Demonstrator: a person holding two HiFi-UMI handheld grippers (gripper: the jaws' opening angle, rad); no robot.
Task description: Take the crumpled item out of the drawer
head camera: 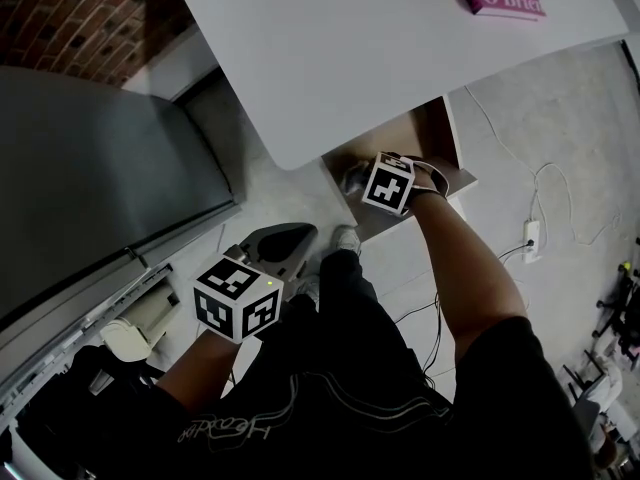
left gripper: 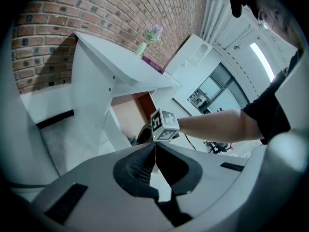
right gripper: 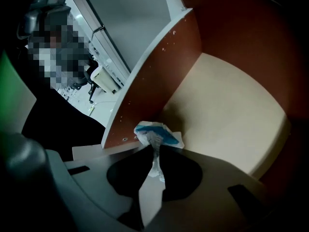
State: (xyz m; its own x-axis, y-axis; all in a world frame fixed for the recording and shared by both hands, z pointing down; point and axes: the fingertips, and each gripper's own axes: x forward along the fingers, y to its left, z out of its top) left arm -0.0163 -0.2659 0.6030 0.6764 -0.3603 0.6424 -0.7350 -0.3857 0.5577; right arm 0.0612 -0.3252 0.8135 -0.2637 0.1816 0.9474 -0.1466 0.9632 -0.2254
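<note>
Nearest the person's body, the left gripper [left gripper: 155, 148] hangs clenched on nothing. Farther out, the right gripper [right gripper: 155, 153] pinches the crumpled white-and-blue item [right gripper: 158, 133] inside the open drawer [right gripper: 227, 124], close to its brown side wall, beneath the white desk [head camera: 350, 48].

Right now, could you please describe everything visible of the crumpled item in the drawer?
The crumpled item is a small white wad with a blue patch, apparently thin paper or wrapper. It sits in the near corner of the drawer, beside the brown side wall. The right gripper has its fingers shut on a twisted white tail of it. Whether it rests on the beige floor, I cannot tell.
</note>
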